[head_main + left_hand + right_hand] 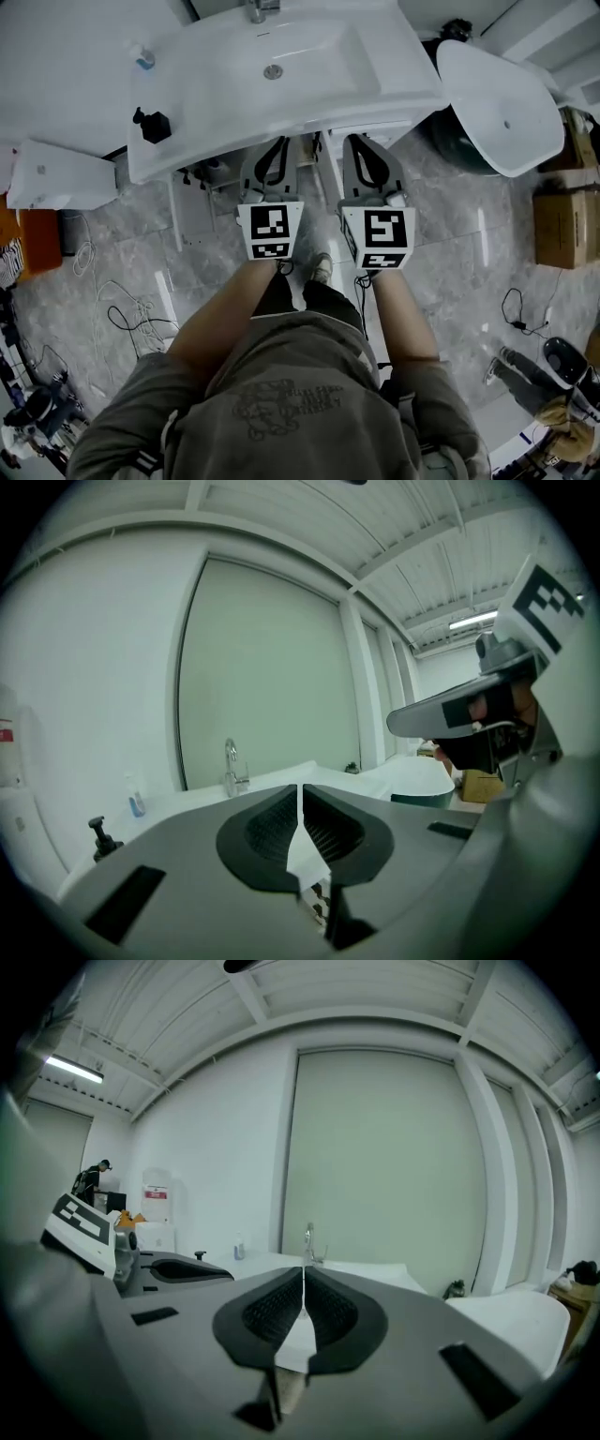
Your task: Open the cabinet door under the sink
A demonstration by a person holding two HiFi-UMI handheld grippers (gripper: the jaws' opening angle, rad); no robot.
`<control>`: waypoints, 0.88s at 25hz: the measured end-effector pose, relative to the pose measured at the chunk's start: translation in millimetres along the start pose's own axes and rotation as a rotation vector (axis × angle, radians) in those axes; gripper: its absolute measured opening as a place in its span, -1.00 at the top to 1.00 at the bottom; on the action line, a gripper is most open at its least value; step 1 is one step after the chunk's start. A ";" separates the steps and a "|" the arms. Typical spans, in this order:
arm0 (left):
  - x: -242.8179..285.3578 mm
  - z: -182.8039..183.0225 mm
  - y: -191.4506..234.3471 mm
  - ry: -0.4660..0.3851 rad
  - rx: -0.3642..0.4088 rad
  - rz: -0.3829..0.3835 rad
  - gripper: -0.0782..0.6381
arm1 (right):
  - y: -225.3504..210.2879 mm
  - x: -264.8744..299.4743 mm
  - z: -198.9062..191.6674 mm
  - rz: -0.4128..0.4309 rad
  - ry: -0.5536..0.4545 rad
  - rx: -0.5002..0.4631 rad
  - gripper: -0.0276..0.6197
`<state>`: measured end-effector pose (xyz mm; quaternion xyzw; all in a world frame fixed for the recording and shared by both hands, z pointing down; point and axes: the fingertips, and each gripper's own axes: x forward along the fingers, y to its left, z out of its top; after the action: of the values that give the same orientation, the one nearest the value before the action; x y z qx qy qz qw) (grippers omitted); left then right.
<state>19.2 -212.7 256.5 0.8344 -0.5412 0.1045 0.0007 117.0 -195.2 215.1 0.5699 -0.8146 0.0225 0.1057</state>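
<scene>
My left gripper [274, 142] and right gripper [367, 142] are clenched shut, empty, at the sink's [187, 112] front edge. The cabinet door lies beneath the sink, hidden from me. It is probably a light, stiff hinged panel, best taken at its handle or free edge.

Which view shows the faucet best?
Left gripper view: the whole faucet stands clear against the wall. Right gripper view shows it smaller, near the middle of the frame. Head view cuts it off at the top edge.
</scene>
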 end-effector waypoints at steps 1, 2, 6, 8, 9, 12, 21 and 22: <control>-4.4 9.1 10.0 -0.015 0.007 0.009 0.69 | 9.3 2.6 11.7 0.015 -0.012 -0.015 0.82; -9.3 18.1 19.6 -0.030 0.015 0.018 0.69 | 19.1 4.8 23.1 0.031 -0.025 -0.028 0.82; -30.4 56.6 55.6 -0.103 0.031 0.062 0.69 | 47.8 9.9 67.4 0.082 -0.101 -0.080 0.82; -44.6 74.6 72.0 -0.137 0.036 0.081 0.69 | 60.2 10.6 87.1 0.101 -0.137 -0.099 0.82; -52.7 83.7 79.6 -0.155 0.043 0.089 0.69 | 66.9 10.5 96.9 0.110 -0.155 -0.105 0.82; -74.9 108.3 101.9 -0.199 0.058 0.115 0.69 | 86.4 9.1 126.9 0.142 -0.210 -0.119 0.82; -135.5 150.8 143.2 -0.273 0.037 0.173 0.69 | 128.3 -16.2 188.8 0.213 -0.328 -0.180 0.82; -142.3 153.2 144.3 -0.281 0.042 0.176 0.69 | 132.3 -20.5 192.1 0.218 -0.335 -0.185 0.82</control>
<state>-140.4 -161.5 65.6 0.7900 -0.6046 -0.0026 -0.1015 -27.9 -160.3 34.5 0.4619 -0.8762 -0.1360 0.0176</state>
